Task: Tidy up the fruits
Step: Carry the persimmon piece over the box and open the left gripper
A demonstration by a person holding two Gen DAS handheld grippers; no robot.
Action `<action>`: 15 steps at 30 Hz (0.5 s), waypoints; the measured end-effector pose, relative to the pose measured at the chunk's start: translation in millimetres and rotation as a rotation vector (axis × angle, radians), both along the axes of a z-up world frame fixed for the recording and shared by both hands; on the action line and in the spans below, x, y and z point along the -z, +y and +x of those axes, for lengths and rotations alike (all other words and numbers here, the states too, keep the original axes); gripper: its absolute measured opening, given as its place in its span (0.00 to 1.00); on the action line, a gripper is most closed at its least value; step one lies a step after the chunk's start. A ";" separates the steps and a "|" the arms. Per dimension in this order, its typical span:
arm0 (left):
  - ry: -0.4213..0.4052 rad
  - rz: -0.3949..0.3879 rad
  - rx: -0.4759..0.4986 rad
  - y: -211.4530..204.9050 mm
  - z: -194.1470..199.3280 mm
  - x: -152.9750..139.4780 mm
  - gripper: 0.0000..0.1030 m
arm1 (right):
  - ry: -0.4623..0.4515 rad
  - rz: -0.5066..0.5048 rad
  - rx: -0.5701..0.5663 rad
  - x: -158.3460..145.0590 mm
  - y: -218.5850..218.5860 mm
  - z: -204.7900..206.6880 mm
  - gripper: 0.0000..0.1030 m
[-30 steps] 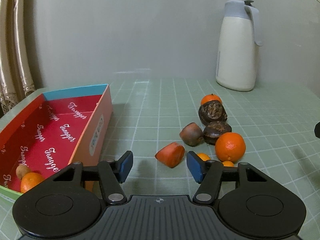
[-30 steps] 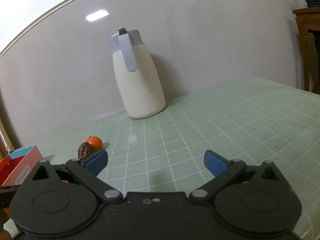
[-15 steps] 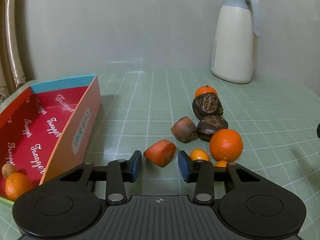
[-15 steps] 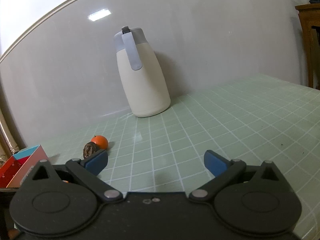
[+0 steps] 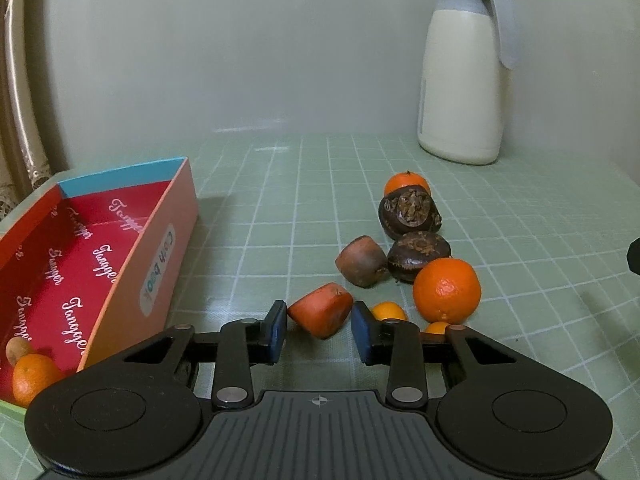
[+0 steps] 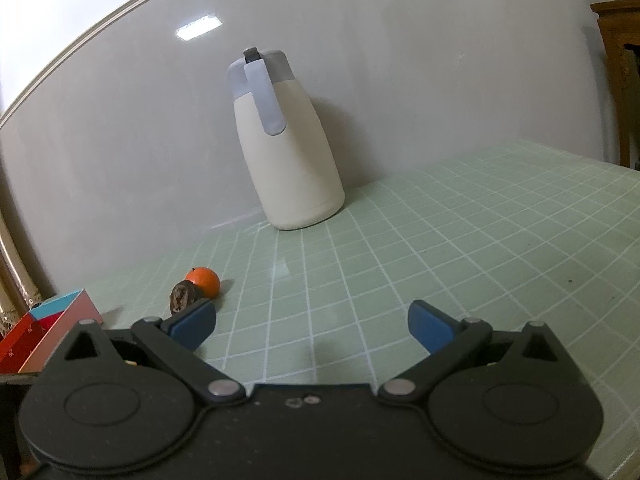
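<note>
Orange-red, the wedge-shaped fruit piece [image 5: 321, 311] lies between the blue pads of the left gripper [image 5: 319, 331], whose jaws have just been closing; whether the pads touch it cannot be told. Its long axis runs across the fingers, blunt end toward the right finger. Behind that finger two small orange fruits [image 5: 389, 311] are half hidden. Beyond the fingertips sits a mandarin [image 5: 447, 290]. The right gripper [image 6: 312, 324] hangs wide open over the green grid mat [image 6: 460, 248], holding nothing.
</note>
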State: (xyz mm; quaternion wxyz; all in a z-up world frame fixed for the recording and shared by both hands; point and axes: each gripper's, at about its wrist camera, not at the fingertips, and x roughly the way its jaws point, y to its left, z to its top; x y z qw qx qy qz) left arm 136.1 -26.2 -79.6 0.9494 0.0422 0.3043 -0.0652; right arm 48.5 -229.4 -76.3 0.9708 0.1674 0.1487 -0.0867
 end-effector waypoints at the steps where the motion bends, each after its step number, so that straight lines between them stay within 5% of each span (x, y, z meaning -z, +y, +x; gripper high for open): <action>1: -0.002 -0.007 0.004 1.2 -0.5 -0.3 0.34 | -0.001 0.002 0.000 0.0 -0.1 -0.3 1.00; 15: -0.093 -0.021 -0.007 17.2 -20.8 -16.4 0.34 | 0.011 -0.007 0.000 0.9 5.8 2.8 1.00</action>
